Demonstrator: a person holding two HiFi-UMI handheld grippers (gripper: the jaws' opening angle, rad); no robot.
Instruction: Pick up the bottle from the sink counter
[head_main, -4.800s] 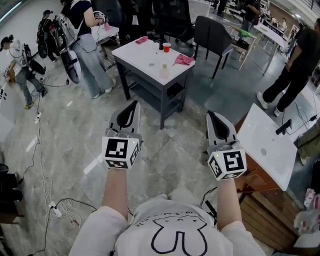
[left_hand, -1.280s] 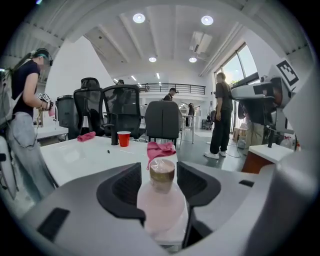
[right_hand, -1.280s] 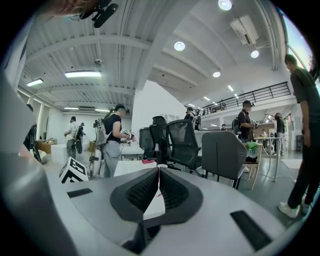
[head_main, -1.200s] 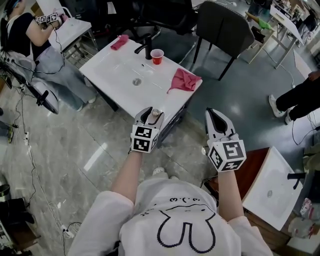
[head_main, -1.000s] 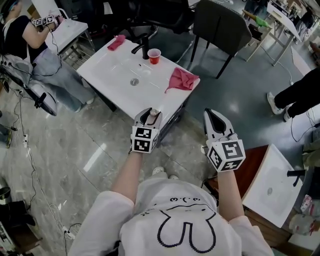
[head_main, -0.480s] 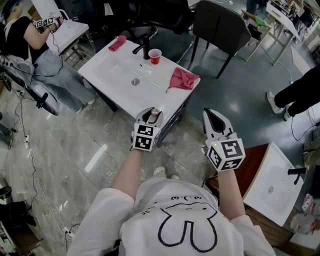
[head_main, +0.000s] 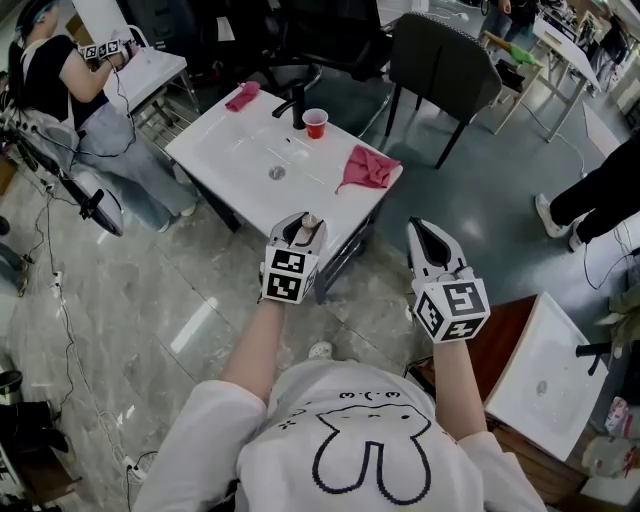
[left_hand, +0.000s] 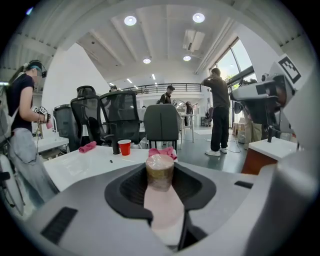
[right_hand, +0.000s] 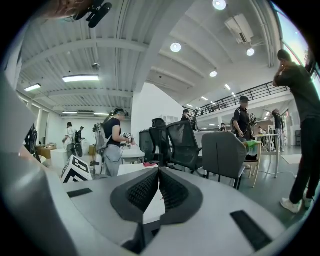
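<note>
Bottle sits clamped in left gripper beside sink counter edge.

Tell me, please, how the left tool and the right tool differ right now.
The left tool grips the bottle, its jaws having just closed further onto it; the right tool is shut on nothing. In the head view the left tool overlaps the sink counter's near edge; the right tool hangs over the floor. Both point forward and carry a marker cube.
</note>
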